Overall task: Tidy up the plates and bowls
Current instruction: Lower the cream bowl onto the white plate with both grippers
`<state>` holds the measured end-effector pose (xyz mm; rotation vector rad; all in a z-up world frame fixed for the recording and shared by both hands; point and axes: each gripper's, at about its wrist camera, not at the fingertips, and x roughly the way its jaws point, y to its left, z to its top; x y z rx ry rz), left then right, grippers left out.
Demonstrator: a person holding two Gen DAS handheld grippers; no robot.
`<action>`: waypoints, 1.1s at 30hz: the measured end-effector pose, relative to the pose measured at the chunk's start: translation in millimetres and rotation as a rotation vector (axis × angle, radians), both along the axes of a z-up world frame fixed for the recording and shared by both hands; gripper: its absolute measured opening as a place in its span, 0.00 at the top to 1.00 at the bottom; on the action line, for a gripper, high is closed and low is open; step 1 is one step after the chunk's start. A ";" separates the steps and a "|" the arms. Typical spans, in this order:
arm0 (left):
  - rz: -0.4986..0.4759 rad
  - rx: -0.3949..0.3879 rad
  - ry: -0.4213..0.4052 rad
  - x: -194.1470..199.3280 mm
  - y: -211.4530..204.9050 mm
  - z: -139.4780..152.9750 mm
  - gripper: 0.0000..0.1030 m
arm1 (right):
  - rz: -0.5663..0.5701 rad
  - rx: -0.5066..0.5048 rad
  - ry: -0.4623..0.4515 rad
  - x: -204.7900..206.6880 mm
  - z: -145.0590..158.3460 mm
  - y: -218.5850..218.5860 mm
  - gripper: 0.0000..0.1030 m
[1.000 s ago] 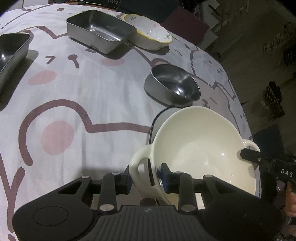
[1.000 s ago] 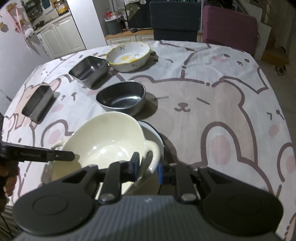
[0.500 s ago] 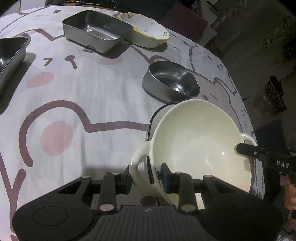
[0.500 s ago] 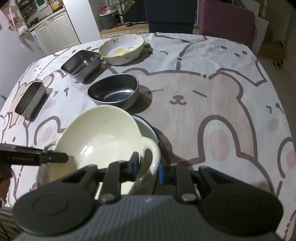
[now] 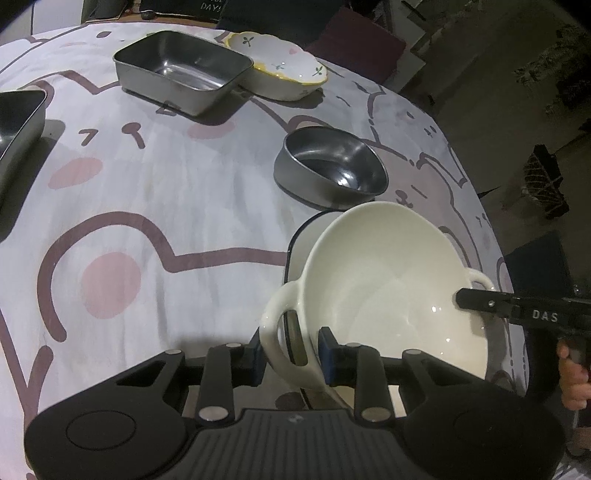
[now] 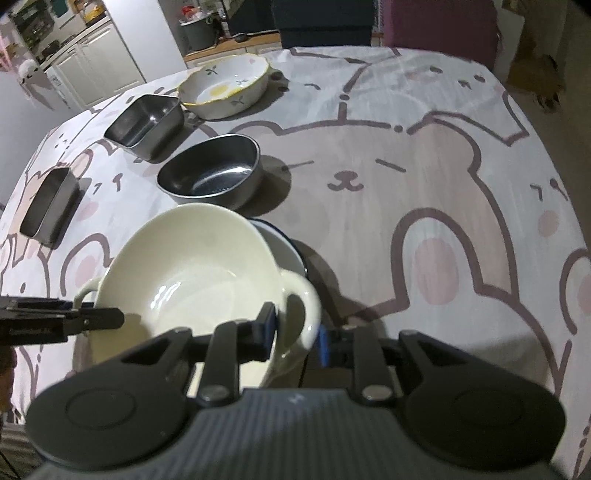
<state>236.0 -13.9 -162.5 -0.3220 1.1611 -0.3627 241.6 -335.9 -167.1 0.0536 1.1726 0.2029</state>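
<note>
Closest in, the left hand-held gripper pinches one loop handle of the big cream bowl, with its blue pads pressed on each side of the handle. Its jaws have just closed in a little more on that handle. The right hand-held gripper has the handle on the other side between its pads; one pad is tucked inside the loop and one sits outside it, and both look to be touching the handle. The cream bowl is tipped and sits over a white plate with a dark blue rim, which lies on the counter under a cloth with bear drawings. A bit of a person's hand shows at the edge of the left view, holding the right tool. Just behind the cream bowl is a round metal bowl. Farther back stands a square metal tray, and right beside it a white bowl with a yellow wavy rim and small leaf marks. Off to the left side is another metal tray, well apart from the rest. Past the counter are dark chairs and white kitchen cupboards.
</note>
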 end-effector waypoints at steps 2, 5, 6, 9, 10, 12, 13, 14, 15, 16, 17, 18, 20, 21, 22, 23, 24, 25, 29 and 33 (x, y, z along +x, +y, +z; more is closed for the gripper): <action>-0.002 -0.002 -0.004 0.1 -1.0 1.5 0.72 | -0.028 0.017 0.022 2.0 -3.4 -3.2 0.73; -0.001 -0.001 0.000 0.4 -2.2 2.3 0.72 | -0.065 0.038 0.055 5.4 -8.7 -8.4 0.72; -0.002 -0.001 0.000 0.6 -2.1 2.6 0.72 | -0.068 0.038 0.059 5.7 -10.1 -8.9 0.71; -0.001 -0.001 0.001 0.9 -2.6 3.1 0.72 | -0.070 0.037 0.065 6.5 -12.8 -9.8 0.71; -0.001 0.000 0.001 0.8 -2.8 3.2 0.72 | -0.074 0.042 0.070 6.9 -13.9 -11.0 0.71; -0.001 0.000 0.002 0.6 -2.8 3.3 0.72 | -0.084 0.062 0.079 7.5 -15.3 -14.5 0.71; 0.000 0.000 0.003 0.9 -3.0 3.2 0.72 | -0.085 0.064 0.079 7.3 -15.1 -14.5 0.71; 0.000 0.000 0.004 1.3 -3.2 2.9 0.72 | -0.083 0.062 0.077 6.7 -14.9 -13.5 0.71; -0.001 0.000 0.003 1.3 -3.1 2.9 0.72 | -0.082 0.060 0.076 6.7 -14.9 -13.4 0.71; -0.001 0.001 0.004 1.4 -3.0 2.9 0.72 | -0.082 0.061 0.076 6.7 -14.9 -13.7 0.71; 0.000 0.002 0.004 1.7 -3.2 3.0 0.72 | -0.084 0.062 0.077 6.5 -14.9 -13.3 0.71; 0.000 0.002 0.004 1.8 -3.1 3.0 0.73 | -0.085 0.063 0.078 6.4 -14.9 -13.4 0.71; 0.001 0.004 0.006 2.3 -3.0 3.1 0.73 | -0.084 0.060 0.079 5.8 -14.9 -13.2 0.71; 0.001 0.005 0.007 2.7 -3.1 3.3 0.73 | -0.084 0.059 0.079 5.5 -14.7 -12.8 0.71; 0.002 0.007 0.008 2.9 -3.0 3.4 0.73 | -0.083 0.059 0.079 5.1 -14.2 -12.5 0.71; 0.002 0.009 0.009 3.0 -2.8 3.6 0.73 | -0.083 0.060 0.079 5.2 -14.3 -12.6 0.71; 0.002 0.010 0.010 3.1 -2.7 3.7 0.73 | -0.083 0.060 0.080 5.1 -14.3 -12.1 0.71; 0.003 0.011 0.011 3.1 -2.6 3.7 0.72 | -0.081 0.058 0.080 4.9 -14.2 -11.6 0.71; 0.003 0.014 0.017 3.7 -3.2 3.8 0.72 | -0.072 0.042 0.077 4.5 -14.4 -8.5 0.70; 0.000 0.015 0.023 4.9 -3.8 3.9 0.72 | -0.068 0.034 0.085 4.7 -14.4 -6.8 0.69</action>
